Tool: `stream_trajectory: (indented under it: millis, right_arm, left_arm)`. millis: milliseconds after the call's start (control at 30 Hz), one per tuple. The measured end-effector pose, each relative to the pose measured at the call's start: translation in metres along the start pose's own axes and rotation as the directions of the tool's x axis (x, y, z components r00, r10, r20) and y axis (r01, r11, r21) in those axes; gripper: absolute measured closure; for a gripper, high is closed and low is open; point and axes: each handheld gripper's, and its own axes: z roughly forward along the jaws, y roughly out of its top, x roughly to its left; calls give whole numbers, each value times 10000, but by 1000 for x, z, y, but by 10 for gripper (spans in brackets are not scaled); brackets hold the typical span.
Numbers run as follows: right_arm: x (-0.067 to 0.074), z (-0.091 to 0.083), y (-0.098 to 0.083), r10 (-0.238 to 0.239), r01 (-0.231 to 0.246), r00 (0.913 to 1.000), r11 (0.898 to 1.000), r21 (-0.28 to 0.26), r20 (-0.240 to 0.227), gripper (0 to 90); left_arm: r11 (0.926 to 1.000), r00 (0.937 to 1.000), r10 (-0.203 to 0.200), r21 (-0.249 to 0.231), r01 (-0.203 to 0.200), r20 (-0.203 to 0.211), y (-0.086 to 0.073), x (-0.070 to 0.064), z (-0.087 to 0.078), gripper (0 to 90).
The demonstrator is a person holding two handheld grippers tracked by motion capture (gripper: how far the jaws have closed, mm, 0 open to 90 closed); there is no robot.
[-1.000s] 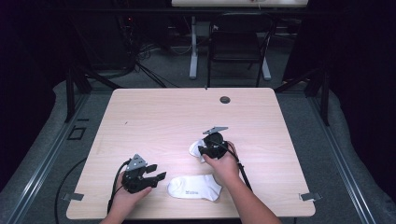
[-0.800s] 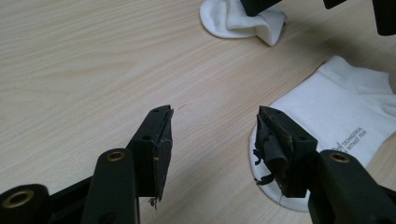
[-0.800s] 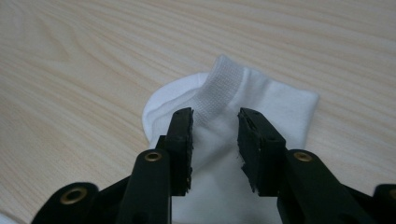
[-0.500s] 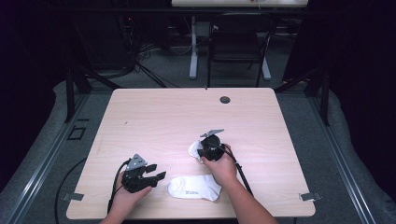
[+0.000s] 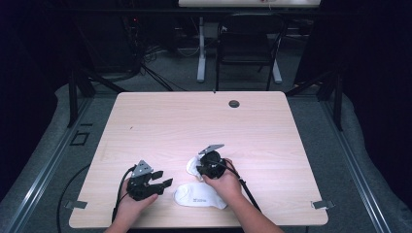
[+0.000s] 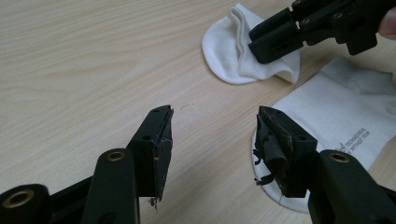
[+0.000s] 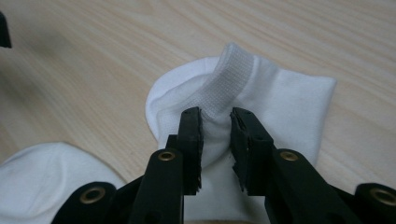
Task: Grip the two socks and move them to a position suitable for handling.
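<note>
The right gripper [image 7: 215, 119] had just been closing its jaws, which pinched a raised fold of ribbed cuff on the small white cotton sock [image 7: 261, 100] lying on the pale wooden table [image 5: 160, 121]. That sock lay directly under and ahead of it, so a lift was the right hand's to make. The left gripper [image 6: 212, 126] stood released nearby, beside the flat white printed sock [image 6: 341, 116].
</note>
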Motion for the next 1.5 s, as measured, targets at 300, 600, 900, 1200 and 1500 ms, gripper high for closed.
stream_trajectory:
  millis: [300,600,900,1200,1500]
  right_arm:
    - [7,-9,0,-179,170,9997,9989,-428,-191,655]
    - [14,-15,0,-708,700,9974,9962,-520,-136,620]
    - [30,-4,-3,-1528,1526,9880,9882,-117,-230,570]
    - [33,-1,-6,-1840,1840,9829,9829,74,44,797]
    - [24,-15,-7,-920,881,9945,9934,-741,-508,900]
  left_arm:
    - [10000,10000,13,37,-13,9,0,0,0,464]
    - [10000,10000,35,19,-35,3,0,0,0,464]
    - [10000,10000,-6,9,6,-8,0,0,1,465]
    - [10000,10000,15,-73,-14,64,0,-1,1,480]
    - [10000,9999,-85,-20,85,129,3,-4,7,496]
